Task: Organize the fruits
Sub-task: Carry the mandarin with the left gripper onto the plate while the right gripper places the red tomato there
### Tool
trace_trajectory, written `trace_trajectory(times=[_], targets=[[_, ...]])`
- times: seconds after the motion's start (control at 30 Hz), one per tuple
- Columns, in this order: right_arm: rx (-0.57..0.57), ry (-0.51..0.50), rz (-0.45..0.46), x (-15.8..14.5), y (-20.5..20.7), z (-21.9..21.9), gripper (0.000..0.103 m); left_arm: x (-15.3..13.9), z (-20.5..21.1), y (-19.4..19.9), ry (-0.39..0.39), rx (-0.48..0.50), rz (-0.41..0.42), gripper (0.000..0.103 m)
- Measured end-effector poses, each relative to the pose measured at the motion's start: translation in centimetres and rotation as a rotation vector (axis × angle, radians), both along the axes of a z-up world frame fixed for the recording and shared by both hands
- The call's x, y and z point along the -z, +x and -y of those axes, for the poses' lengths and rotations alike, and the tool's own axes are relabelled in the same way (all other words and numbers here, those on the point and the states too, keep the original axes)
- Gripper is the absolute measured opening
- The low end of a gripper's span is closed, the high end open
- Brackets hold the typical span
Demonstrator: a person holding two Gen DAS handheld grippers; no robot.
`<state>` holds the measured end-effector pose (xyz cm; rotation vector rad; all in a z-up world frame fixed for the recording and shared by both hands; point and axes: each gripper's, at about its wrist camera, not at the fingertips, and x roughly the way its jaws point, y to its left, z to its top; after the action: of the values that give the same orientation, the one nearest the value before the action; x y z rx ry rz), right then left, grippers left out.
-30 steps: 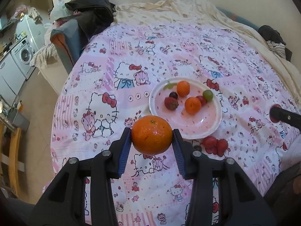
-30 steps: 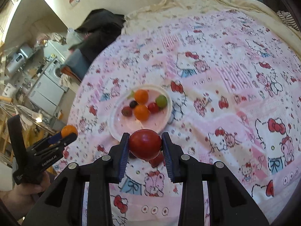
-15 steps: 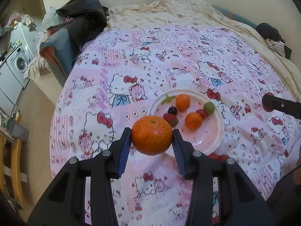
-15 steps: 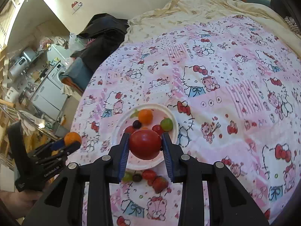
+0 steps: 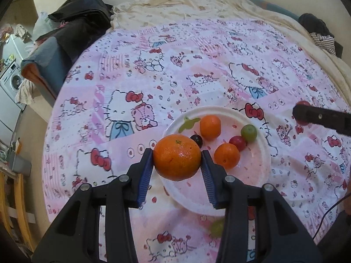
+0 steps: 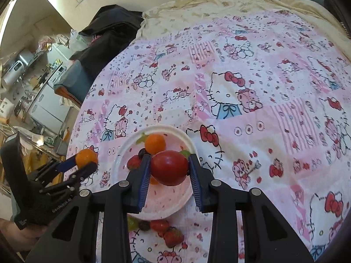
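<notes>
Orange (image 5: 177, 157) is clamped in left gripper (image 5: 177, 162) over near-left rim of plate (image 5: 262, 160). Red fruit (image 6: 169, 167) is pinched by right gripper (image 6: 169, 171) above plate centre. If both are released together, collision and roll-off onto bedspread (image 5: 153, 70) is risked.

Pink cartoon-cat quilt (image 5: 175, 70), cream blanket (image 5: 197, 2) behind, washing machine (image 5: 11, 81) left.
</notes>
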<state>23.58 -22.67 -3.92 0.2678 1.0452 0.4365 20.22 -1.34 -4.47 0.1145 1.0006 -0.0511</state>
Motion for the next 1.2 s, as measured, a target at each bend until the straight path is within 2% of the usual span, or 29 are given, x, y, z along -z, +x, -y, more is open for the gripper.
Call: trace_trajectory(times=[0.23,0.5,0.67,1.1,1.2], targets=[[-0.044,0.02,-0.051,2.7,2.6,-1.6,0.036,2.7,0.6,1.5,-0.033,0.018,-0.033,0.039],[-0.003,0.068,-0.129,5.2,4.2,-0.6,0.036,5.1,-0.4,2.4,-0.058,-0.003,-0.088,0.039],[-0.005,0.076,-0.187,6.8,4.2,-0.9,0.036,5.6,-0.7,2.6,-0.084,-0.011,-0.105,0.04],[-0.104,-0.059,-0.275,9.0,3.0,-4.3,0.038,5.9,0.3,2.0,-0.053,0.004,-0.127,0.041],[-0.106,-0.065,-0.282,9.3,2.8,-4.4,0.038,6.2,0.7,1.8,-0.037,0.017,-0.135,0.041]])
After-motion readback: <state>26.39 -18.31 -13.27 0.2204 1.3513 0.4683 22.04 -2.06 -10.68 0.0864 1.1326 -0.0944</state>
